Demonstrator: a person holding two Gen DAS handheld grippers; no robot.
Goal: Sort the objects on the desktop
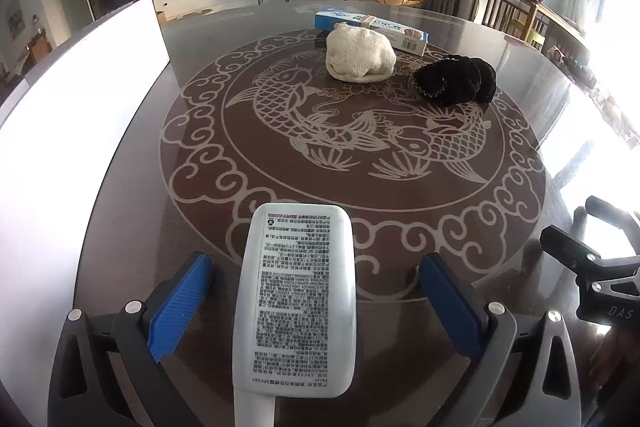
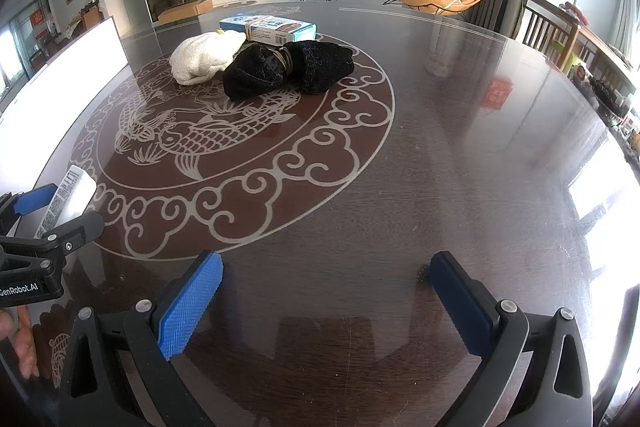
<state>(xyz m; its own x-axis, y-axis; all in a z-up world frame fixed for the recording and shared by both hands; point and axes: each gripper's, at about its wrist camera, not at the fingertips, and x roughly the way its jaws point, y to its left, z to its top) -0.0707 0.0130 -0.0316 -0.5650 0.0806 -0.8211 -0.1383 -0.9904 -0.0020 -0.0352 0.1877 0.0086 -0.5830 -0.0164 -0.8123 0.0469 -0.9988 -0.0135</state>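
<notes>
Jaws of our left gripper (image 1: 316, 303) stand spread, clear of the white tube (image 1: 298, 303) between them; our right gripper (image 2: 326, 301) is spread, empty.

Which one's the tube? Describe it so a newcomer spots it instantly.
Start at the round table with the koi pattern and go to its near edge, away from the cloth bundles and the box at the far side. The tube lies flat between the open left gripper fingers, untouched by either pad. It alone is white, flat plastic covered in small print.
</notes>
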